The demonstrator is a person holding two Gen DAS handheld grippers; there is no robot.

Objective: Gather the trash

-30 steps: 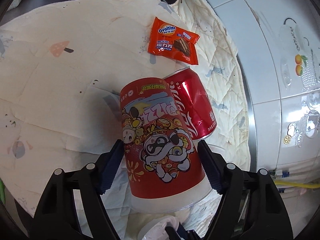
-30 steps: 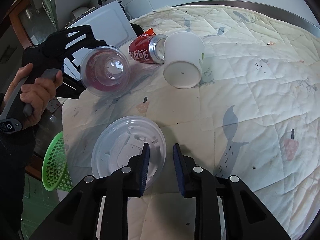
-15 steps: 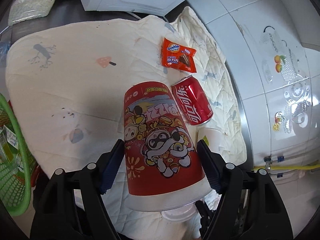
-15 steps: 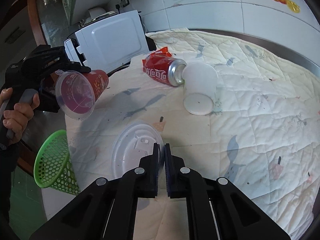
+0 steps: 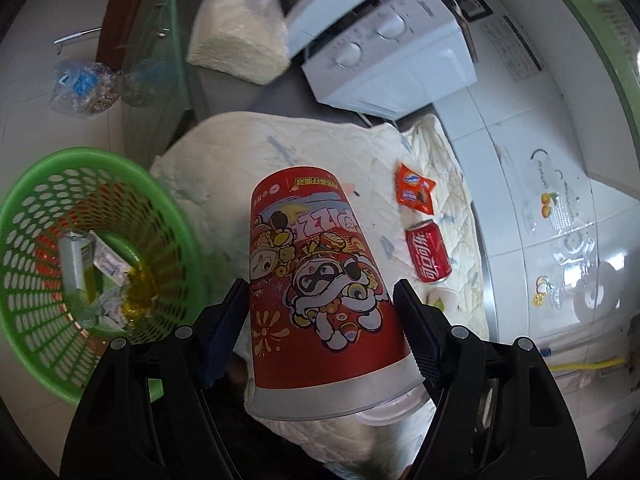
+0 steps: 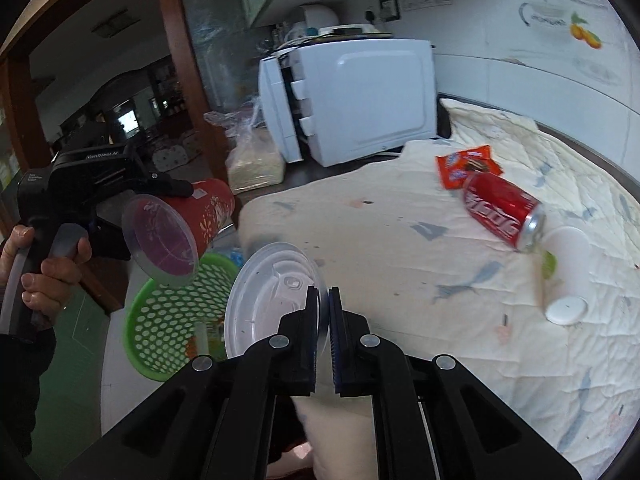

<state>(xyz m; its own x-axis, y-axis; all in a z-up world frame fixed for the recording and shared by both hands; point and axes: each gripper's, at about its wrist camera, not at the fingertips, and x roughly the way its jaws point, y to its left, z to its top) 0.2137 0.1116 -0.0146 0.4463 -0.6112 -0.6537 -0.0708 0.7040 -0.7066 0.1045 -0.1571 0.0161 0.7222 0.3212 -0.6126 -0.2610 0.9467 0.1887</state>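
Observation:
My left gripper [image 5: 320, 320] is shut on a red cartoon-printed plastic cup [image 5: 316, 280] and holds it in the air beside the counter, above and right of the green basket [image 5: 48, 184]. In the right wrist view the cup [image 6: 184, 220] hangs over the basket [image 6: 160, 340]. My right gripper [image 6: 323, 300] is shut on the rim of a clear plastic lid [image 6: 268, 300], lifted off the quilt near the counter's left edge. A red cola can [image 6: 502, 210], an orange snack wrapper [image 6: 466, 164] and a white cup [image 6: 566, 276] lie on the quilt.
The green basket holds several pieces of trash [image 5: 92, 272]. A white microwave [image 6: 352, 100] stands at the back of the counter, with a bag of rice [image 6: 254, 164] to its left. The quilted cloth [image 6: 400, 240] covers the counter. A tiled wall [image 5: 560, 200] is at the right.
My left gripper has carried the cup up and left, off the quilt, to beside the basket. My right gripper has closed on the lid and lifted it toward the basket.

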